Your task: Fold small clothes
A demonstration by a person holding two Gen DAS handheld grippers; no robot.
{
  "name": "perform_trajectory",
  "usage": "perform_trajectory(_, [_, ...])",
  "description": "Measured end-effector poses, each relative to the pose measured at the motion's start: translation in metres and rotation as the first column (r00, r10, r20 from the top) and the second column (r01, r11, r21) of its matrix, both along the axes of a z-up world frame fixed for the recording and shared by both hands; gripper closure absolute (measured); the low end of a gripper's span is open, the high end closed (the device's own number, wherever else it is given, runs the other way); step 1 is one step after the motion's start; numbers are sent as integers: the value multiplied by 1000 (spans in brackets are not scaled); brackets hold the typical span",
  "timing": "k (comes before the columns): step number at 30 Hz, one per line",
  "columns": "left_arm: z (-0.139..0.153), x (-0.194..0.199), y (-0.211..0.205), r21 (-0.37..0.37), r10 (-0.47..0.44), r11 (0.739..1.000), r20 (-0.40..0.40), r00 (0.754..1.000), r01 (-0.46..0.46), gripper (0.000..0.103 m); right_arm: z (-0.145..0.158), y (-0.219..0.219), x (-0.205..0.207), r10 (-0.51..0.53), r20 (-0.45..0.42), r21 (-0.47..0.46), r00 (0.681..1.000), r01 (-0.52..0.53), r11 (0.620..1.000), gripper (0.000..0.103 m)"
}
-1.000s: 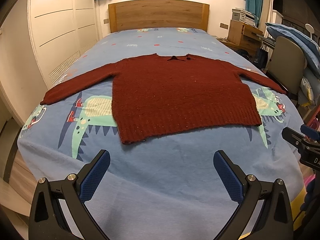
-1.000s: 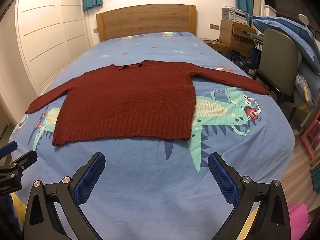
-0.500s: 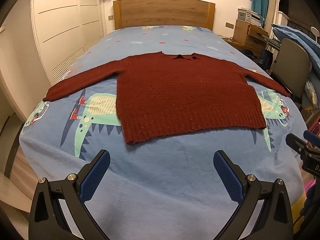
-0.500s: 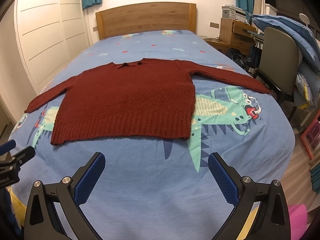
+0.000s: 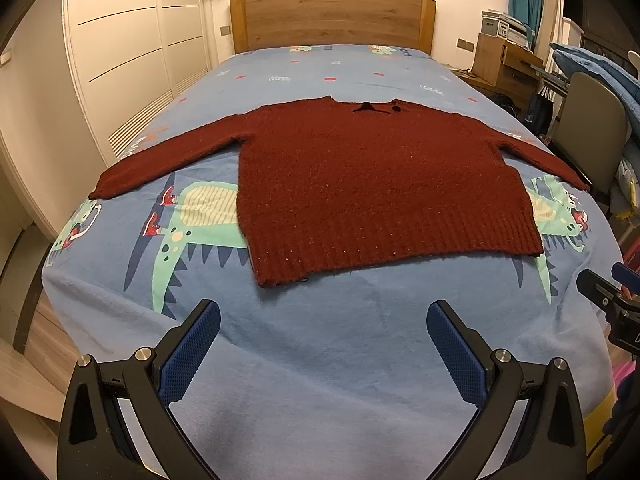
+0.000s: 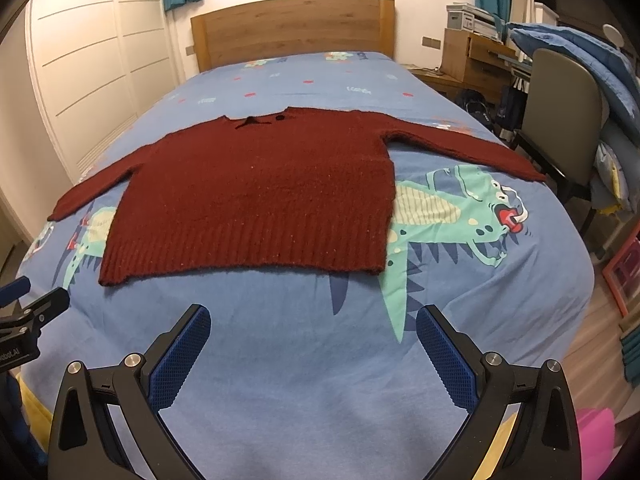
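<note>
Ahead of both tools (image 5: pixel 323 320) (image 6: pixel 313 324), apart: sweater (image 5: pixel 380 184) flat on bed.

Both fisheye views looked from above the foot of the bed (image 5: pixel 320 360) toward the wooden headboard (image 5: pixel 332 18), each framed at the bottom by its own tool's fingers. The left wrist view stood toward the bed's left side, with the right tool (image 5: pixel 612 308) at its right edge; the right wrist view stood toward the right side, with the left tool (image 6: pixel 28 312) at its left edge. Both shared the spread maroon sweater (image 6: pixel 256 192), the headboard, the wardrobe (image 6: pixel 88 64) and the chair (image 6: pixel 564 104).
</note>
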State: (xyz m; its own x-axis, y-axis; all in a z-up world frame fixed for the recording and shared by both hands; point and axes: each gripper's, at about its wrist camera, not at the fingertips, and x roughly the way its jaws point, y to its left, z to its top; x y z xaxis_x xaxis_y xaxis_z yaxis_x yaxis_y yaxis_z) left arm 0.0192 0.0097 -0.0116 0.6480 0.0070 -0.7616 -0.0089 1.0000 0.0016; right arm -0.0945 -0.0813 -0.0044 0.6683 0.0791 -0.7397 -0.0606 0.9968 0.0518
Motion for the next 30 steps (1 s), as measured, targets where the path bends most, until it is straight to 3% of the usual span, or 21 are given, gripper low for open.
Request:
perform_trajectory(20, [-12, 17, 8, -23, -6, 1000, -93, 996, 4, 1, -8, -3, 13, -9, -43, 4, 999, 9, 1000, 0])
perform_trajectory(30, [-5, 36, 20, -45, 15, 999, -107, 994, -20, 1, 1, -36, 44, -71, -40, 48, 997, 73, 996, 0])
